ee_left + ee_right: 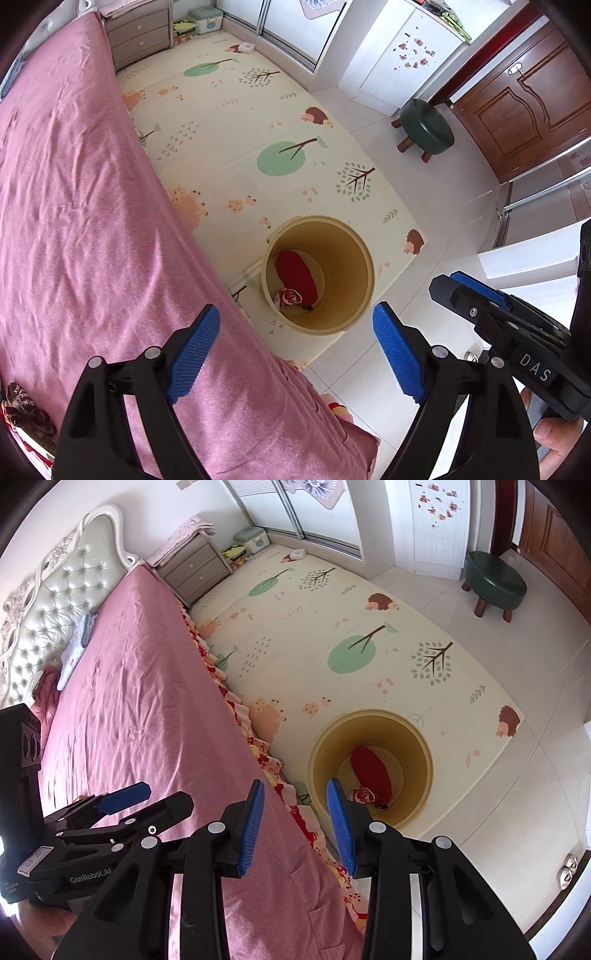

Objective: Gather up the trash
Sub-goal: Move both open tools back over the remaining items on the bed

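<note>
A yellow trash bin (354, 273) stands on the play mat beside the bed. Inside lie a red packet (295, 271) and a crumpled red-and-white wrapper (288, 297). The bin also shows in the right wrist view (413, 749), with the red packet (371, 771) and the wrapper (364, 795) inside. My left gripper (295, 354) is open and empty, above the bed edge near the bin. My right gripper (295, 823) is open and empty, also above the bed edge; it shows at the right of the left wrist view (476, 291). A dark crumpled wrapper (22, 406) lies on the bed at lower left.
A pink-covered bed (140, 709) fills the left side, with a tufted headboard (48, 602). A patterned play mat (236, 122) covers the floor. A green stool (426, 127), a grey nightstand (194, 568), white wardrobes and a wooden door (524, 96) stand farther off.
</note>
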Motion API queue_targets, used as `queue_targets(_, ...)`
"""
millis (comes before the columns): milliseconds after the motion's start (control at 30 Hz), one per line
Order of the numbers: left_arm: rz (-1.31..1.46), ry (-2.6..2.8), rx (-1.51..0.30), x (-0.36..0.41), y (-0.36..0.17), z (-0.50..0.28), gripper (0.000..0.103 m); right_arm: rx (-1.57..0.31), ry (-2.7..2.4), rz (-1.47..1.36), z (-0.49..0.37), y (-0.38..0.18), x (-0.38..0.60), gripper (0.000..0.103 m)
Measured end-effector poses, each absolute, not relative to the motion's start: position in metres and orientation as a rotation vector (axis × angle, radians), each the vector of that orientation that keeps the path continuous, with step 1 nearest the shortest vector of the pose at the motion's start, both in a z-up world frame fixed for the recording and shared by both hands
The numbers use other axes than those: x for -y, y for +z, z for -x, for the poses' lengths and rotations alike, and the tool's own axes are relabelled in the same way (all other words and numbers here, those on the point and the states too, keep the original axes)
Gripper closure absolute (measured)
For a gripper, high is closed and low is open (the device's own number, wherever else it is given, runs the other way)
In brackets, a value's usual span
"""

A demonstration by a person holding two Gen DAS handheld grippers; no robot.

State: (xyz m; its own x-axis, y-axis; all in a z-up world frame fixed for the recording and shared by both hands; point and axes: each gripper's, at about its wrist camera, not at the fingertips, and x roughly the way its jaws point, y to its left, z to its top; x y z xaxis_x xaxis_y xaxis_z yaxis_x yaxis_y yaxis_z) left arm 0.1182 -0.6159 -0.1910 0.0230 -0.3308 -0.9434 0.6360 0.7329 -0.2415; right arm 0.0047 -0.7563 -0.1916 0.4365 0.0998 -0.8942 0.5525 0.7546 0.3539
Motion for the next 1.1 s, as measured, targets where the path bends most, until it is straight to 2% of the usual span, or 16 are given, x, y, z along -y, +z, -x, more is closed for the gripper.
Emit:
queue_targets(533, -0.101, -0.515, -1.282, 0.411, -0.141, -0.123, 0.019, -1.124, -0.027, -0.529, -0.059, -0.146, 0.578, 0.067)
queue_targets(1100, 0.055, -0.200, -1.308, 0.164, -0.157, -0.097, 0.019, -1.205, 0.272, -0.384, -0.089, -0.150, 0.356, 0.067)
